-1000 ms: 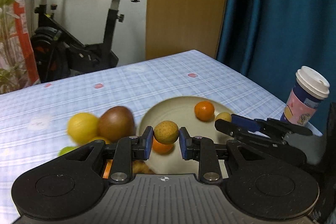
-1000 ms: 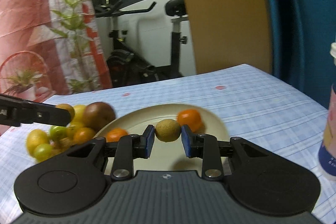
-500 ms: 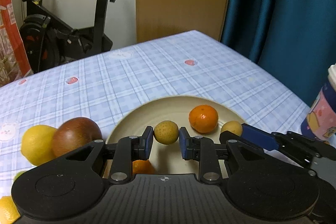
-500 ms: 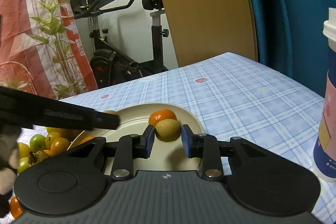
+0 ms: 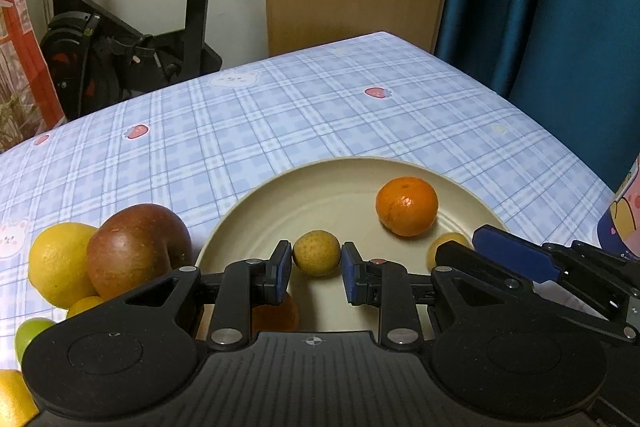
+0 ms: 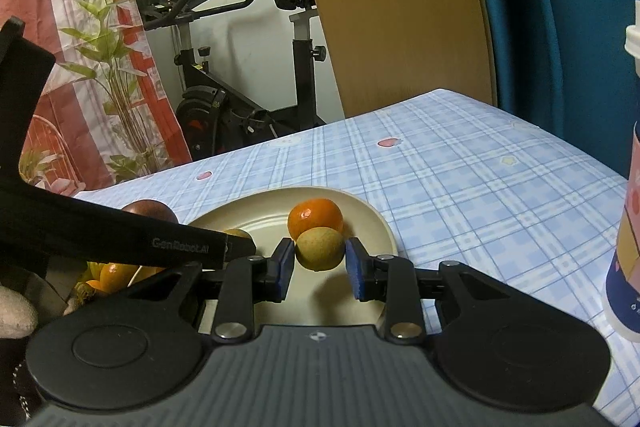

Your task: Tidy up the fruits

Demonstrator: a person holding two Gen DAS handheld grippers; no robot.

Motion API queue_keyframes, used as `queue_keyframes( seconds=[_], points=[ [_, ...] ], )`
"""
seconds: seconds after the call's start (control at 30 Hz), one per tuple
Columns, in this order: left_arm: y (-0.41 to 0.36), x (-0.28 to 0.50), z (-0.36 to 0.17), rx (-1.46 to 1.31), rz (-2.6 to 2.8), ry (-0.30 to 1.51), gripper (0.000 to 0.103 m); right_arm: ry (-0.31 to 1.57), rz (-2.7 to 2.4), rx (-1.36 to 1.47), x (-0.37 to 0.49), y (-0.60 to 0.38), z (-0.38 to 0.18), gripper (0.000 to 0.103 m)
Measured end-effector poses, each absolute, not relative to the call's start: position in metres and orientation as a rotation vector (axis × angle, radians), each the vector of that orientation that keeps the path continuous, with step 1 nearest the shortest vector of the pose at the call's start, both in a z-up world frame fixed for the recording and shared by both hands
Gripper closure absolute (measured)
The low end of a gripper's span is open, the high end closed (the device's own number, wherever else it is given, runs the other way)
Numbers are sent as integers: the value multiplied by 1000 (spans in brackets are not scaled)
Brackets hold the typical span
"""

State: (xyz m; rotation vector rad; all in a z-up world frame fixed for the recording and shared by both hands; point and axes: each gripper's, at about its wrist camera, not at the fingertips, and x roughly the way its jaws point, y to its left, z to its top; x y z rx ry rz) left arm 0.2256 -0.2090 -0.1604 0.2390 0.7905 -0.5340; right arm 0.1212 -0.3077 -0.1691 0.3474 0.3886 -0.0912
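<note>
A cream plate [image 5: 340,187] sits on the checked tablecloth with an orange tangerine [image 5: 406,206] on it. My left gripper [image 5: 316,269] has its pads parted around a small yellow-brown fruit [image 5: 316,253], with slim gaps showing on both sides. My right gripper [image 6: 320,267] stands the same way around another small yellow-brown fruit [image 6: 320,248] over the plate [image 6: 360,215], just in front of the tangerine [image 6: 315,217]. The right gripper's blue-tipped finger [image 5: 514,253] also shows at the plate's right rim in the left wrist view.
A red-brown apple [image 5: 138,245], a lemon [image 5: 58,263] and several small green and orange fruits lie left of the plate. A paper cup [image 6: 628,227] stands at the right. The table's far edge meets an exercise bike, a wooden panel and a blue curtain.
Both grippers came lower and nearer over the plate. Their pads have parted slightly, so gaps show beside each small fruit.
</note>
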Motion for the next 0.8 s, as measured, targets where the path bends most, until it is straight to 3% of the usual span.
queue_keyframes(
  seconds=[0.17,0.47,0.8],
  points=[
    [-204,220,-151,224,-540,768,61,383,-96,351,121,-309,-169,70],
    [-179,196,-122,173,-533,718,60,343,-75,344,113,-306,-167,70],
    [-89,167,-87,70,-421,651,56,305,-53,316,100,-296,-163,70]
  ],
)
